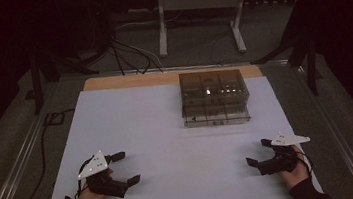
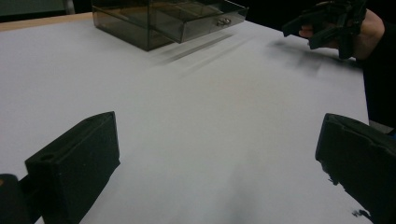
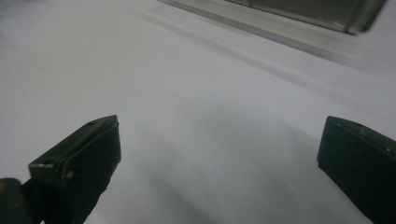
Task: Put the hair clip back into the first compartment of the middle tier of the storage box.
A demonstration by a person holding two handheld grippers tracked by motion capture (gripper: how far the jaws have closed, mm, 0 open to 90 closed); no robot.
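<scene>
No brand, label or writing can be read anywhere; the small dark marks on the front of the box are too blurred to make out.

At the left of the high view, the left hand-held gripper (image 1: 126,168) lies low over the white worktop (image 1: 169,145) near its front edge, held by the person's left hand (image 1: 92,193). Its jaws stand wide apart with nothing between them, and its own view shows bare white surface in the gap. A dark cable (image 1: 43,140) trails along the floor beyond the worktop's left edge.

Toward the far edge, a little right of centre, sits a smoky clear plastic box (image 1: 214,97) with drawers, well apart from both grippers. A strip of bare wood (image 1: 127,81) shows behind the white sheet there.

At the right, the right hand-held gripper (image 1: 259,152) rests near the front right corner, in the right hand (image 1: 295,171), jaws likewise released and wide with nothing in them. Between the two grippers, and from them up to the box, the worktop is open white surface.
</scene>
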